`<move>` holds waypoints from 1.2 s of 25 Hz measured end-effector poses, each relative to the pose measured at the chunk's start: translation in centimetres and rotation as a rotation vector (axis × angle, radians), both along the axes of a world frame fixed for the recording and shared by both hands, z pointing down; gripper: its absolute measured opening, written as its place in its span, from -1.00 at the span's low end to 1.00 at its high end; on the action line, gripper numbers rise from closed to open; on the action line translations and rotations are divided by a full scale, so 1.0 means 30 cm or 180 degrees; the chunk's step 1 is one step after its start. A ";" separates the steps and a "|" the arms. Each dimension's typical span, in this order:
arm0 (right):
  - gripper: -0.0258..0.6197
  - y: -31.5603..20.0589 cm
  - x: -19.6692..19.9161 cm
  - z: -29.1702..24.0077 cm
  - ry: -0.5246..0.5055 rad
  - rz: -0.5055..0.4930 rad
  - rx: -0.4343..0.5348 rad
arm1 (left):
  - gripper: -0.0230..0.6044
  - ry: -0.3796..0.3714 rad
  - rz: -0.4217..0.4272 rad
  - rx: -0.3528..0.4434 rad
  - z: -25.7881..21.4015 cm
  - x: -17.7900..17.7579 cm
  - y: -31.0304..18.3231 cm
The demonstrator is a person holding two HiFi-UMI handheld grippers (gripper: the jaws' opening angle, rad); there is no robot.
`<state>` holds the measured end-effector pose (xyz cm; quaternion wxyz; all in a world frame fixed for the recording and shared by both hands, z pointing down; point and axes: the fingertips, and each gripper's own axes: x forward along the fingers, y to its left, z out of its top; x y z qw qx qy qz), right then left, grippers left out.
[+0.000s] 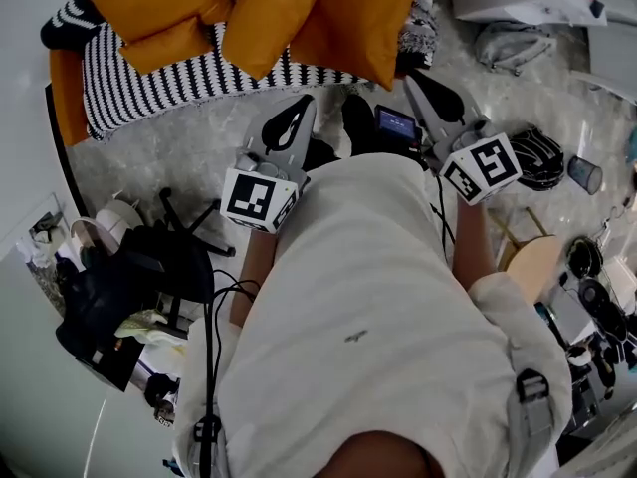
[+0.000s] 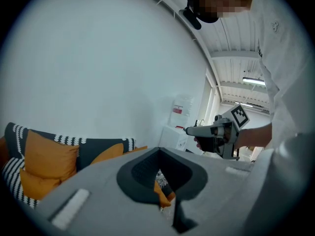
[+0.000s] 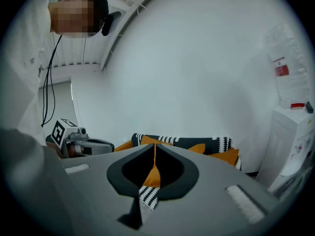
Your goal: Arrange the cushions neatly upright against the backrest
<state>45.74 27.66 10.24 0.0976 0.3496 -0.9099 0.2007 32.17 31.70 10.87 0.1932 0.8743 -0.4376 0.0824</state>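
Facing the sofa (image 1: 149,83), you hold the left gripper (image 1: 304,103) and right gripper (image 1: 413,80) closed, empty. The cushions (image 1: 343,8) on it look light and soft; I would pinch an upper corner firmly.

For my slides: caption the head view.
Person in white shirt aims left tool and right tool, both shut, at orange fabric cushions on a black-and-white striped sofa.

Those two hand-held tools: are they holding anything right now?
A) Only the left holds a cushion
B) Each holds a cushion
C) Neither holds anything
C: the left gripper and right gripper are shut and empty, short of the cushions.
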 end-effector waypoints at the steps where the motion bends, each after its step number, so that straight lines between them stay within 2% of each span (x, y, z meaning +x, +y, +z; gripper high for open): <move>1: -0.82 -0.026 0.013 0.008 -0.0004 -0.0028 -0.0016 | -0.93 -0.0012 -0.0011 -0.0014 0.001 0.016 -0.020; 5: -0.82 -0.125 0.047 0.050 -0.0023 -0.0098 -0.0098 | -0.93 -0.0076 -0.0036 -0.0029 0.009 0.070 -0.097; 13: -0.82 -0.235 0.050 0.169 0.0023 -0.0316 -0.0279 | -0.93 0.0001 -0.0120 -0.0115 0.032 0.160 -0.221; 22: -0.78 -0.319 0.026 0.359 0.0212 -0.0454 -0.0544 | -0.93 -0.0077 -0.0267 -0.0358 0.118 0.190 -0.253; 30: -0.74 -0.385 0.066 0.552 0.0460 -0.0438 -0.0801 | -0.93 -0.0101 -0.0327 -0.0519 0.156 0.207 -0.281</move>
